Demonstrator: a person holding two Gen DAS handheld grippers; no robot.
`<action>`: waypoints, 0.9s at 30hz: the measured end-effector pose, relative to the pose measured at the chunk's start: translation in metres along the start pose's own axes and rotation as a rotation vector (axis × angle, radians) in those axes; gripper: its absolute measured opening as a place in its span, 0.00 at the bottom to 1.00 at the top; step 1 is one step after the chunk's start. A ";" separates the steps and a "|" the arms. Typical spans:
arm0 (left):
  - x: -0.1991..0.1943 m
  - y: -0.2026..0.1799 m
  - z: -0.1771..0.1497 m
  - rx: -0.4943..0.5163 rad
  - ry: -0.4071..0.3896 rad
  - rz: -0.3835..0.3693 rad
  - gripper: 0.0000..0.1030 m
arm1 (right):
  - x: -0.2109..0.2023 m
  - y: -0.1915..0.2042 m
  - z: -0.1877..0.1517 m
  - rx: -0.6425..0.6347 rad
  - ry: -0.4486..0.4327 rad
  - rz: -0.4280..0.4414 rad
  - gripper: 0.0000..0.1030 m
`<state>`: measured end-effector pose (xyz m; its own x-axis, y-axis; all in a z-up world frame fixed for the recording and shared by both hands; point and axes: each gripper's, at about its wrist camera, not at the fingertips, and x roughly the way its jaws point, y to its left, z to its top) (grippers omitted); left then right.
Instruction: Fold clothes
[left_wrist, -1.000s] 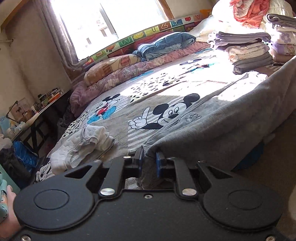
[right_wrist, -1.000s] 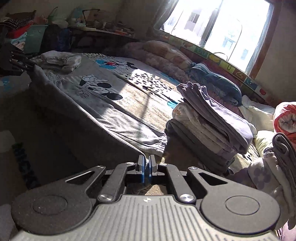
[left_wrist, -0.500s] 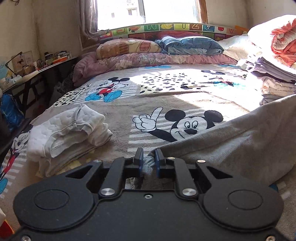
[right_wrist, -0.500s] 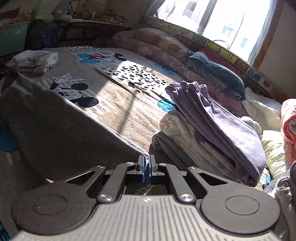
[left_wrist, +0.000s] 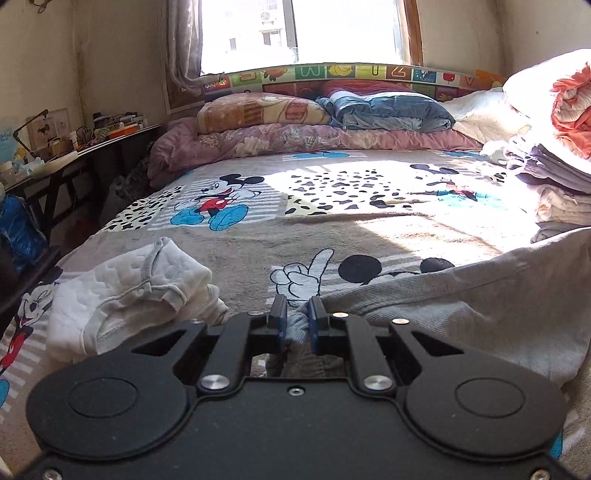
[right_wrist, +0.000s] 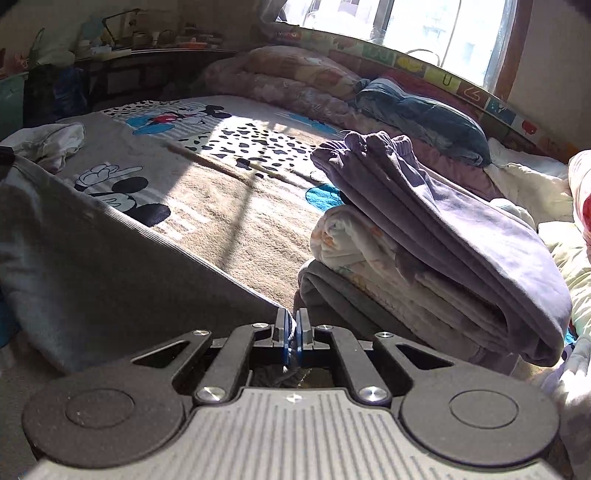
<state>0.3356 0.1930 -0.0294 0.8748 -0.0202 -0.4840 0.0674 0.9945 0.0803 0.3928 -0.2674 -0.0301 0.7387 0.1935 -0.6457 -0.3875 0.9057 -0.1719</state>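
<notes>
The left gripper (left_wrist: 294, 325) has its blue-padded fingers (left_wrist: 277, 321) pinched on a bunched corner of the grey garment (left_wrist: 461, 317), and the right gripper (right_wrist: 291, 338) has its fingers (right_wrist: 283, 332) pressed nearly flat together on the opposite corner of the same cloth. Between the two grips the garment's top edge runs fairly taut, while its body hangs and drapes over the near edge of the bed (left_wrist: 332, 236), toward the near right corner in the left wrist view.

The step in hand looks like spreading the garment out for its first fold. To do it well, keep both pinches firm and the held edge level, so the cloth does not sag in the middle or twist. Carry it forward onto the open middle of the bed, laying the hanging part down first and the held edge last, so it lands flat.

Watch both flanks: the loosely folded white garment (left_wrist: 125, 291) lies just beside the left grip near the left edge, and the stack of folded clothes (right_wrist: 436, 240) sits close by the right grip toward the right edge. The grey cloth should land between them without dragging either.
</notes>
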 end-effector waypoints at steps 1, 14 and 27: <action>0.005 0.002 0.000 -0.013 0.002 0.001 0.11 | 0.003 -0.001 0.001 0.003 0.002 0.001 0.05; 0.037 0.006 -0.012 -0.089 0.039 0.032 0.11 | 0.045 -0.005 0.014 0.009 0.056 -0.003 0.02; 0.050 0.007 -0.020 -0.106 0.060 0.088 0.10 | 0.068 -0.017 0.024 0.061 0.130 -0.027 0.01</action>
<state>0.3702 0.2008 -0.0710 0.8449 0.0710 -0.5302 -0.0624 0.9975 0.0343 0.4630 -0.2605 -0.0532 0.6690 0.1216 -0.7333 -0.3310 0.9320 -0.1474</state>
